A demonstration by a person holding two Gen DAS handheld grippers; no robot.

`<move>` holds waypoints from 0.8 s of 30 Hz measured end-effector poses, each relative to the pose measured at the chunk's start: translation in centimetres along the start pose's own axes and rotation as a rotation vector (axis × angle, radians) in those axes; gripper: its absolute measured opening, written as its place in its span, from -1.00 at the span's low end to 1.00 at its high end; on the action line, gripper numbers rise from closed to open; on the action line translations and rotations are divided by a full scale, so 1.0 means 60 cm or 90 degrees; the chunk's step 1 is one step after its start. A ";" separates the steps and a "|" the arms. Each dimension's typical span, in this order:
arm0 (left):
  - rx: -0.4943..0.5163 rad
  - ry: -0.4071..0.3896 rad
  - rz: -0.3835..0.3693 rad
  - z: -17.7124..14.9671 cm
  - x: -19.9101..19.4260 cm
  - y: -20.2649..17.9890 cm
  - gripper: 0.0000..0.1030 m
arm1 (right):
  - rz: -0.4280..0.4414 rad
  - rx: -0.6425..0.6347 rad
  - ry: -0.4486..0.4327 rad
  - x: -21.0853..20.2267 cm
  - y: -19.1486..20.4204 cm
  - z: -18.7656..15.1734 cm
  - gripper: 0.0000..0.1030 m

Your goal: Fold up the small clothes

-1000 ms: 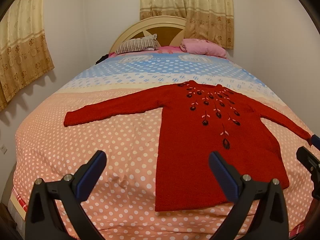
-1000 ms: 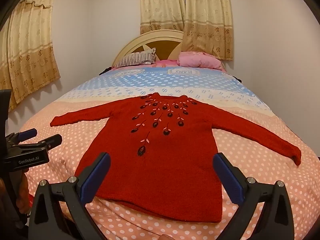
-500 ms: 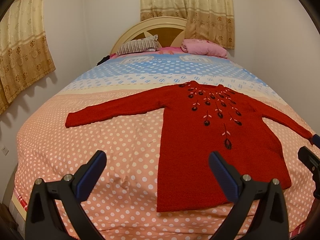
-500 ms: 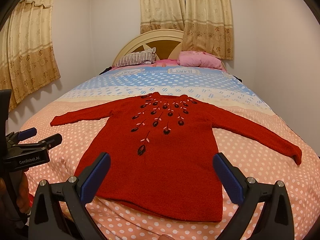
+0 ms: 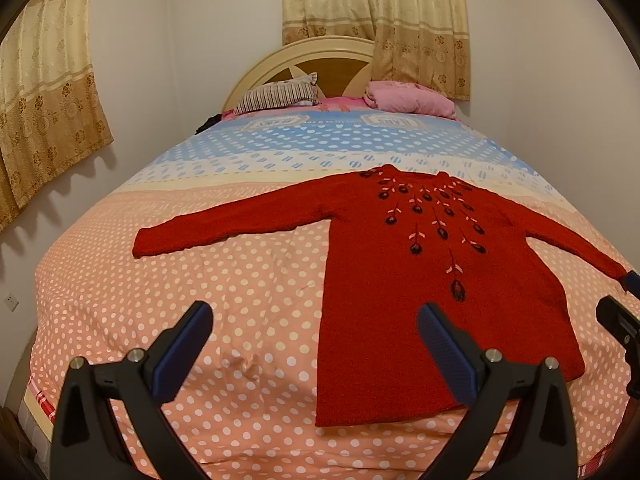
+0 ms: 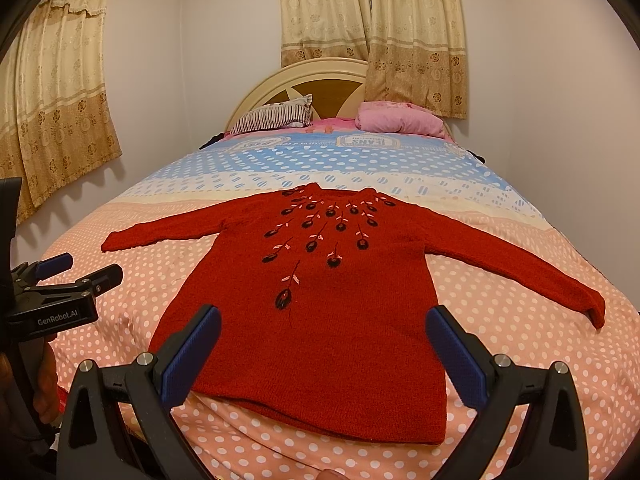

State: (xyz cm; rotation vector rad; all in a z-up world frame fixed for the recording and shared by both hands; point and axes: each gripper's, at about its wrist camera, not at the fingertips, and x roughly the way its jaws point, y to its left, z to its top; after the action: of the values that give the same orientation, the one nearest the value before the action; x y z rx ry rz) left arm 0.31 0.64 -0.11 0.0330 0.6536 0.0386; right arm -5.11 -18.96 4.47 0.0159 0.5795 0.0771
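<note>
Right wrist view: one bed (image 6: 168,216) in polka-dot covers, "JEANS" just readable on the far blue band. One red sweater (image 6: 320,312) lies flat at the near end, both sleeves spread. Two pillows at the headboard — one striped (image 6: 276,116), one pink (image 6: 396,120). Two grippers — right gripper (image 6: 324,354) and left gripper (image 5: 314,346) — gape wide, empty; the left's body reads "GenRobot.AI".
</note>
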 end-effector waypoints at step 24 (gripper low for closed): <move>-0.001 -0.001 0.001 -0.002 0.001 -0.002 1.00 | 0.002 0.000 0.003 0.003 0.000 -0.006 0.98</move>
State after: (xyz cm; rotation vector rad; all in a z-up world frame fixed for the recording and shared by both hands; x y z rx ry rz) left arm 0.28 0.55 -0.26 0.0312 0.6527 0.0403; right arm -5.15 -18.93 4.05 0.0169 0.5837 0.0793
